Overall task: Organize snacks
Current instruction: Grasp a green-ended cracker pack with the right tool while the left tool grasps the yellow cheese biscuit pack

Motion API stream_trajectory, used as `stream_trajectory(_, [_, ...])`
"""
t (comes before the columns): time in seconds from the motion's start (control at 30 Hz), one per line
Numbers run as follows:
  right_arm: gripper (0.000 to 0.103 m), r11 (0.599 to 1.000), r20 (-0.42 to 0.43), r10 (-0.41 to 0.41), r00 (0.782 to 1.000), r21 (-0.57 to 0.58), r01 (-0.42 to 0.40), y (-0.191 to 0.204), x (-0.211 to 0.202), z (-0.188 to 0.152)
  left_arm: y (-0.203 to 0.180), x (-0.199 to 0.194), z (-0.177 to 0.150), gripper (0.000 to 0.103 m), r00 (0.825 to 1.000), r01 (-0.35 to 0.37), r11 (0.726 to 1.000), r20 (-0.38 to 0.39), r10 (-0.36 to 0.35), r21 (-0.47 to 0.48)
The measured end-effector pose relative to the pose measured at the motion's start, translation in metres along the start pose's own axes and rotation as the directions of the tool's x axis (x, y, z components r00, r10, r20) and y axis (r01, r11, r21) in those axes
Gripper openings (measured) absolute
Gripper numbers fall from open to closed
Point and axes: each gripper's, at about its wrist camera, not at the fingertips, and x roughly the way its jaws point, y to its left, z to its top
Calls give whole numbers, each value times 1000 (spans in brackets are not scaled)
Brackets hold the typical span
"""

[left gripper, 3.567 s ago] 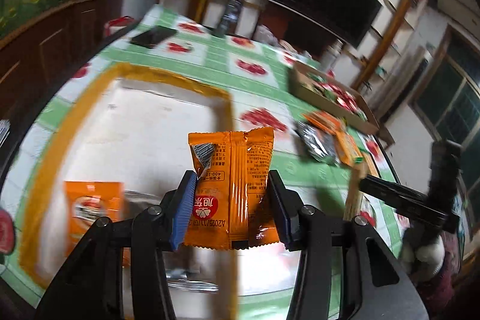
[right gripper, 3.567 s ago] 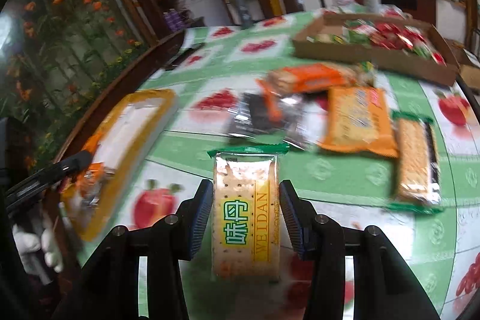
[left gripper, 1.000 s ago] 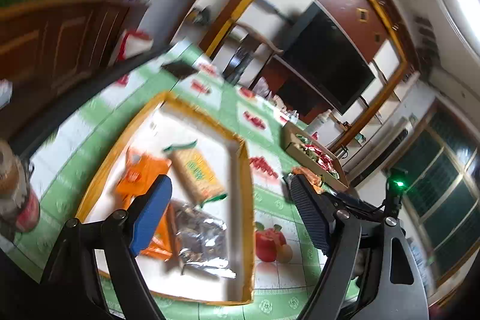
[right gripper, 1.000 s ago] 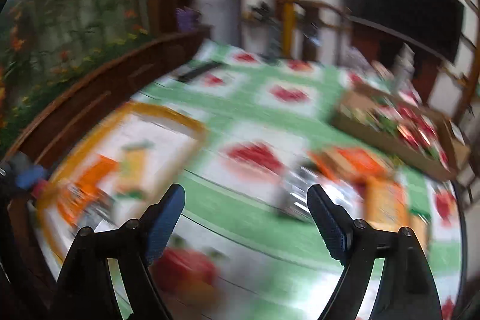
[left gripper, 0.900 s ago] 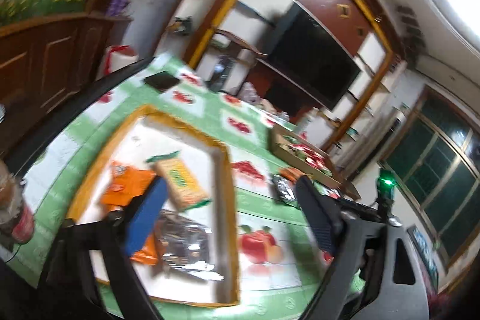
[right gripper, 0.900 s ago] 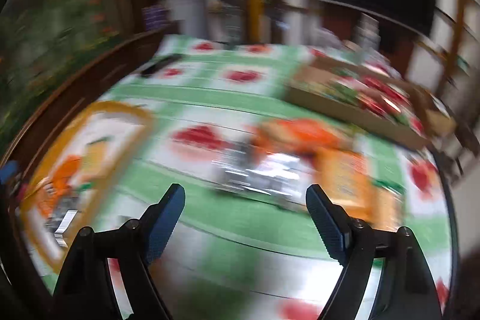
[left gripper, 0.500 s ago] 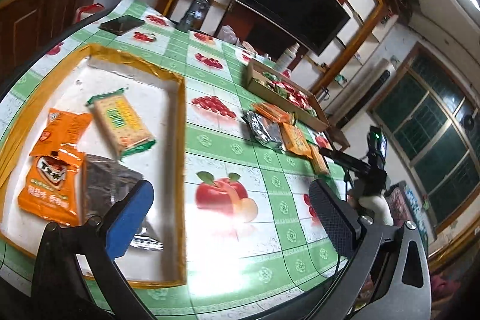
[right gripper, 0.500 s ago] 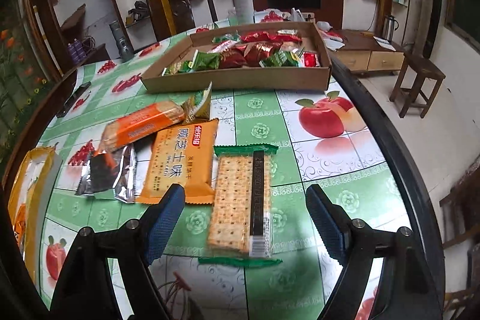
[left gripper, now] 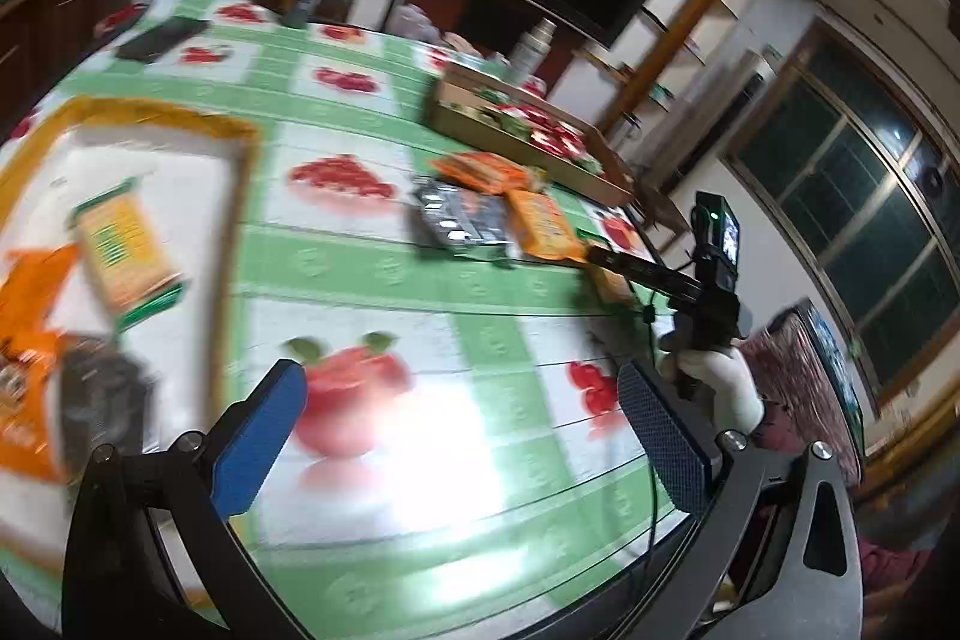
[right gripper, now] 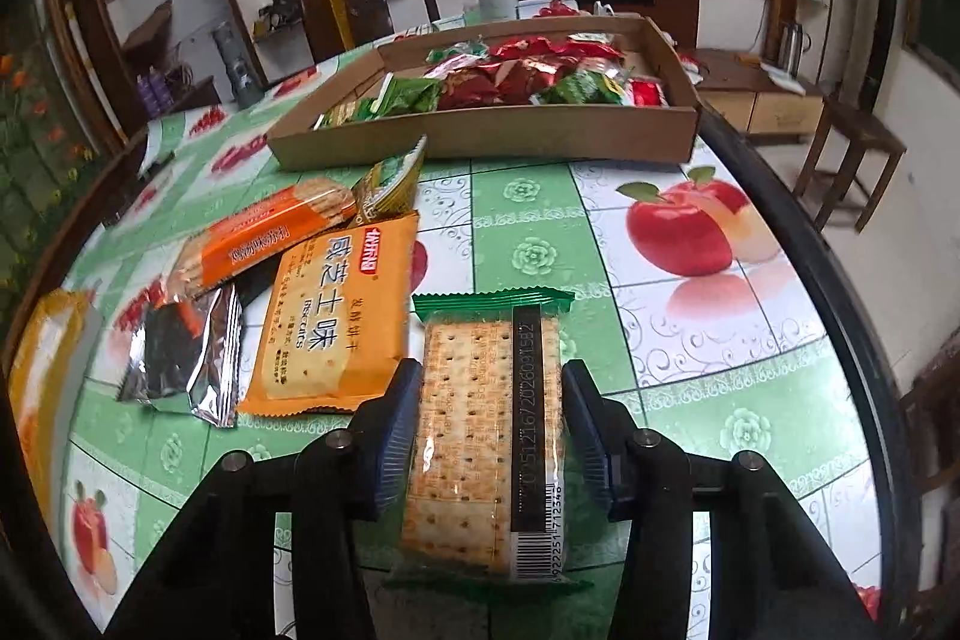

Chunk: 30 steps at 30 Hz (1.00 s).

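Right wrist view: right gripper (right gripper: pixel 489 427) straddles the green-edged cracker pack (right gripper: pixel 489 436), which lies seam-up on the table (right gripper: pixel 690 364); jaws closing on its long sides, pads (right gripper: pixel 399 436) at or just off the wrapper, can't tell if they press yet.
Why this hold: pack lies lengthwise along the fingers, so squeezing the narrow width gives a flat, stable pinch; likely the pick before a carry to the tray.
Loose pile: orange biscuit pack (right gripper: pixel 330 322) just beside the cracker pack, silver foil pack (right gripper: pixel 180 358) and long orange pack (right gripper: pixel 264 232) further left, all still on the cloth.
Cardboard box (right gripper: pixel 486 133): behind the pile, full of red and green sweets, not involved now.
Left wrist view: left gripper (left gripper: pixel 462 436) wide open, nothing between the pads, hanging over bare apple-print cloth between tray and pile.
Tray (left gripper: pixel 240 172): yellow-rimmed, at left; holds a green cracker pack (left gripper: pixel 123 250), orange packets (left gripper: pixel 30 334) and a dark foil pack (left gripper: pixel 102 400), so it reads as the collecting spot.
Vs half a second ago: right jaws stood wide with the cracker pack ahead of them, now they're down around it.
Vs 3.6 s ago: left held an orange packet over the tray, right held a cracker pack; both are now in the tray.
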Motion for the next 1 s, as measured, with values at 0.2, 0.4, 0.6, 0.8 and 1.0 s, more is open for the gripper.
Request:
stream_trajectory(0.2, [49, 990, 7, 42, 999, 137, -42, -30, -8, 1, -62, 60, 27, 103, 998, -29, 984, -47, 38, 174])
stream_trajectory(0.4, [49, 955, 14, 135, 991, 263, -134, -51, -13, -1, -106, 157, 66, 103, 987, -46, 964, -136, 84, 260])
stream_trajectory(0.6, [49, 917, 30, 163, 986, 363, -162, -73, -18, -3, -111, 221, 88, 96, 964, -72, 959, -227, 137, 273])
stream_trajectory(0.8, [49, 897, 34, 190, 981, 400, -187, -77, -18, -4, -117, 260, 96, 96, 938, -150, 935, -252, 237, 323])
stream_trajectory(1.0, [49, 897, 35, 185, 982, 402, -183, -75, -17, -4, -116, 280, 82, 84, 925, -204, 899, -225, 307, 388])
